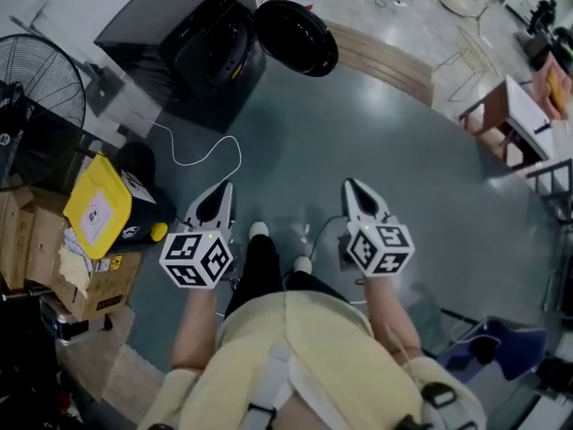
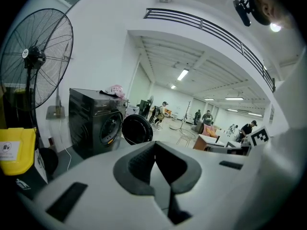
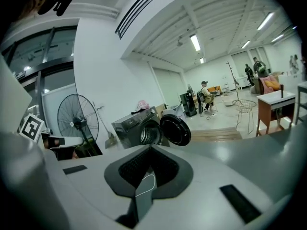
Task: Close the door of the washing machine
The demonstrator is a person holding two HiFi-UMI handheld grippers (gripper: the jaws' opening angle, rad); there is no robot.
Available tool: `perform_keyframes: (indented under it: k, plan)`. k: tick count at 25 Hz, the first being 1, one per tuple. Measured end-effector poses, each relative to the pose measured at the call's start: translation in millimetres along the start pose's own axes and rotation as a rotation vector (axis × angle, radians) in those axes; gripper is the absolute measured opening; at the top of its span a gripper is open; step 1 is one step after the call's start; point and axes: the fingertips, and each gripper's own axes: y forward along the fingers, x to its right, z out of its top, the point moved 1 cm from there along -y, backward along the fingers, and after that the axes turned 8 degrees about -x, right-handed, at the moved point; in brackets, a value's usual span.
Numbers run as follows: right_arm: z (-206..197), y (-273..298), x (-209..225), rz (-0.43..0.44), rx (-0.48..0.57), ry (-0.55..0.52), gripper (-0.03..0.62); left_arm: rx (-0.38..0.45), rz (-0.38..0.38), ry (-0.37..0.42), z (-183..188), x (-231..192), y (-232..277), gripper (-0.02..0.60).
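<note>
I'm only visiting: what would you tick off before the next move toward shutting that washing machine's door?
1. Door of the washing machine stands wide open, free to be pushed: ok.
2. Left gripper shut, nothing between its jaws: ok.
3. Right gripper shut, nothing between its jaws: ok.
4. Door within reach: not ok, the machine stands well across the floor from both grippers.
5. White cable lies left of the straight way to the door: ok, it seems.
6. Nothing hanging out of the drum opening: cannot tell at this size.
</note>
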Motion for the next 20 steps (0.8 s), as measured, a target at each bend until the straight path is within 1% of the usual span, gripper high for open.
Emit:
perform_keyframes:
  k: [4, 6, 9, 13, 20]
  plan:
    - [6, 25, -1, 0.004, -0.011, 0.001, 0.006, -0.009, 0.005, 0.024, 7, -15, 14, 0.003]
    - [12, 40, -4, -0.002, -0.017, -0.013, 0.006, -0.005, 0.003, 0.024, 13, -27, 22, 0.003]
    - [24, 63, -14, 0.006, -0.023, -0.043, 0.006, -0.007, -0.002, 0.014, 27, -48, 36, 0.003]
    - [46, 95, -23, 0.007, -0.02, -0.069, 0.006, -0.027, -0.005, 0.023, 42, -74, 58, 0.003]
    - [66, 151, -41, 0.028, -0.047, -0.075, 0.008, -0.032, -0.042, -0.022, 67, -117, 89, 0.003]
